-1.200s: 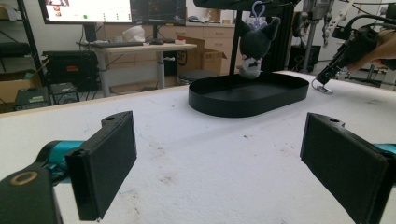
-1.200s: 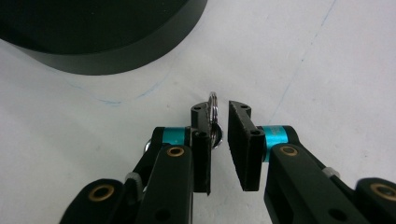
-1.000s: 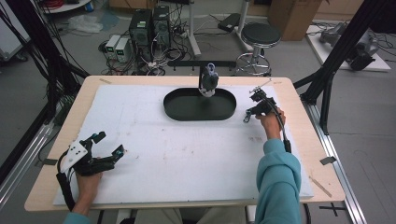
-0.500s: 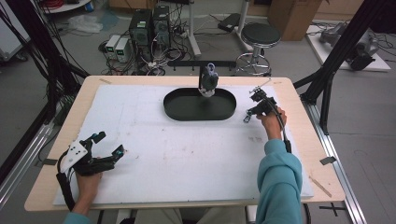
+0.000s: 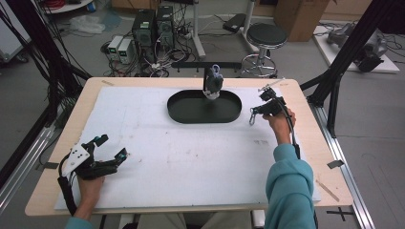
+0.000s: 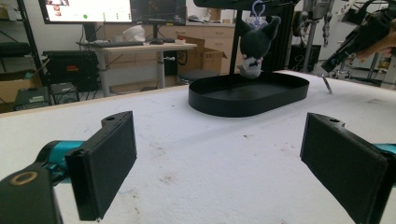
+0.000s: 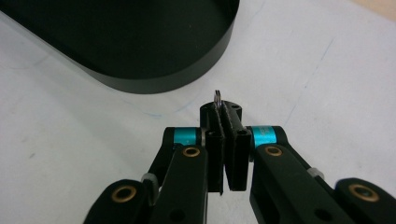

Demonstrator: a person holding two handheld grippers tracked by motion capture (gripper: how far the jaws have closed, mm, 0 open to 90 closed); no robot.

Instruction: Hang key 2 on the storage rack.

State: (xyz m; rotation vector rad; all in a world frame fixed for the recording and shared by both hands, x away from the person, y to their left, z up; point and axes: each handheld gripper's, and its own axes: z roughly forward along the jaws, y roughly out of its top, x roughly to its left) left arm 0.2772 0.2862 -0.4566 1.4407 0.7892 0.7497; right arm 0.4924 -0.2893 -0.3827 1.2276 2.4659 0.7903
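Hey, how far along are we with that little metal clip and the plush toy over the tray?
Done: the right gripper is shut on the metal clip.
In hand: it holds the clip just off the right end of the black tray.
Left: the clip has not reached the plush toy, which hangs above the tray. The left gripper rests open at the near left, likely waiting.
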